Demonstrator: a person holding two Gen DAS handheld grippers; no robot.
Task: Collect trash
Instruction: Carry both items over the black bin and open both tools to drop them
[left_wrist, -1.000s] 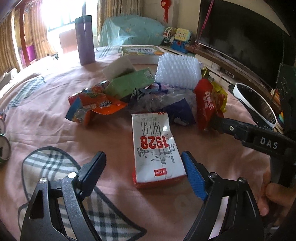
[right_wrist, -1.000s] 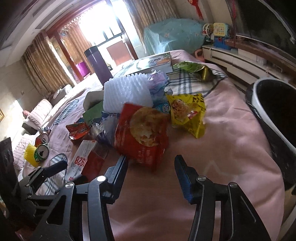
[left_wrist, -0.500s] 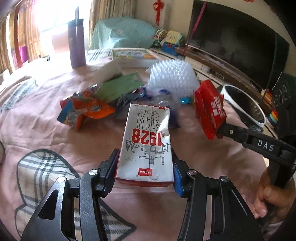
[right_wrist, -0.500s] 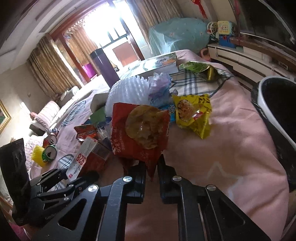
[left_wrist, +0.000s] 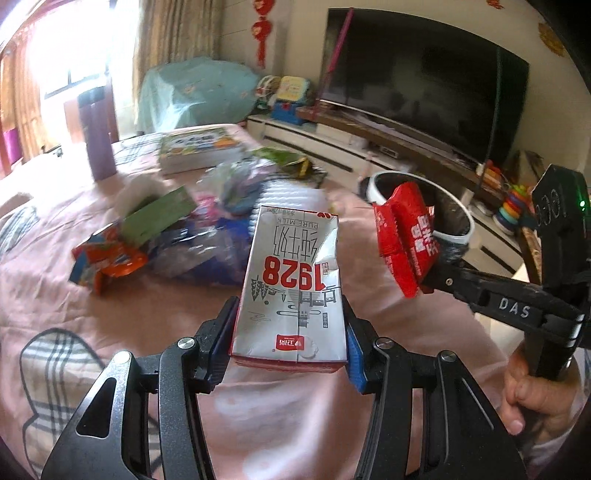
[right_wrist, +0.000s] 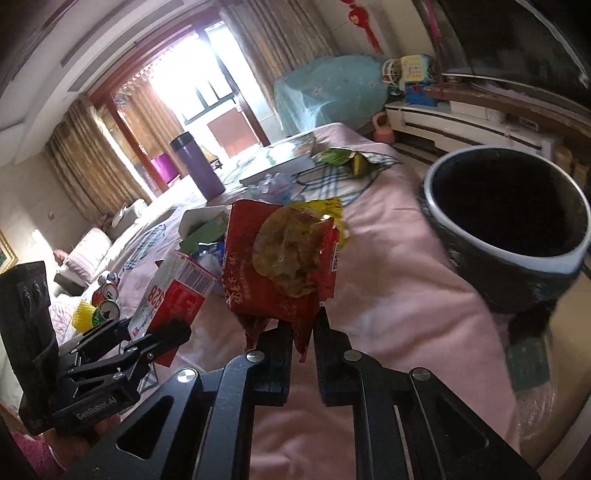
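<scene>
So I'm mid-haul: my left tool (left_wrist: 290, 341) is clamped on the sides of the white-and-red "1928" milk carton (left_wrist: 293, 286), and my right tool (right_wrist: 301, 341) is pinched nearly flat on the bottom edge of the crinkly red snack bag (right_wrist: 280, 266), both off the pink-clothed tabletop (right_wrist: 388, 295). Next job, I reckon, is swinging both over the round black bin with the white rim (right_wrist: 509, 254), which sits at about 2 o'clock from my right tool, then letting go. Inside looks dark, can't tell what's in there. The rest of the wrapper pile (left_wrist: 177, 240) sits at 10 o'clock from the carton.
</scene>
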